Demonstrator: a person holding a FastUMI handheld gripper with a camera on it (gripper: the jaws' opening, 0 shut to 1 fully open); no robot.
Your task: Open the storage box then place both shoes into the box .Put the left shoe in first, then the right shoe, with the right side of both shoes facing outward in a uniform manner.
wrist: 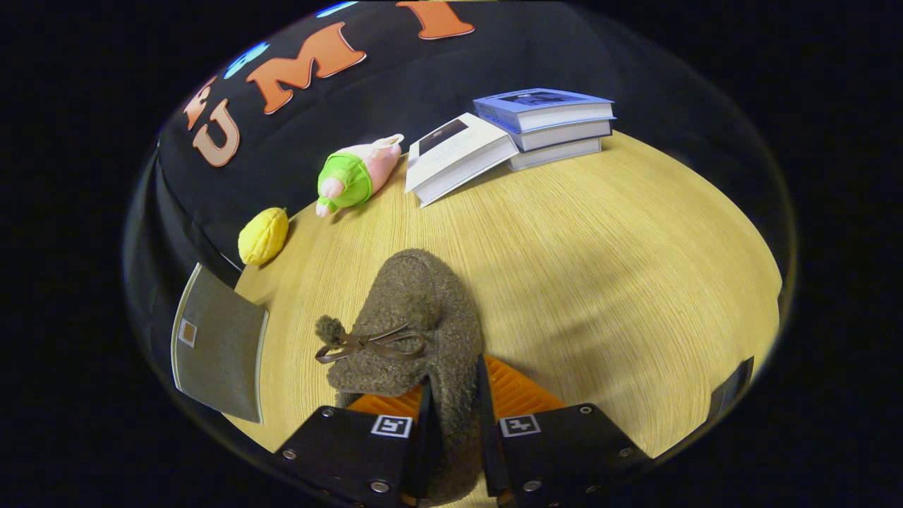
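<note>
Gripper view: brown fuzzy shoe (416,317) lies on the wooden worktop (621,282), its rear edge pinched between both fingers of the hand-held gripper (455,423), toe toward 12 o'clock, bow lace at its 9. Grey storage box (219,346) at 9 o'clock. Yellow plush (262,236) and pink-green plush (356,176) at 11; books (515,134) at 1.

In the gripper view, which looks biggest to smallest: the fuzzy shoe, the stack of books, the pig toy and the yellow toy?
1. Fuzzy brown shoe, clamped between the fingers and closest to the camera, so partly inflated.
2. Stack of books.
3. Pig toy.
4. Yellow toy.
</note>
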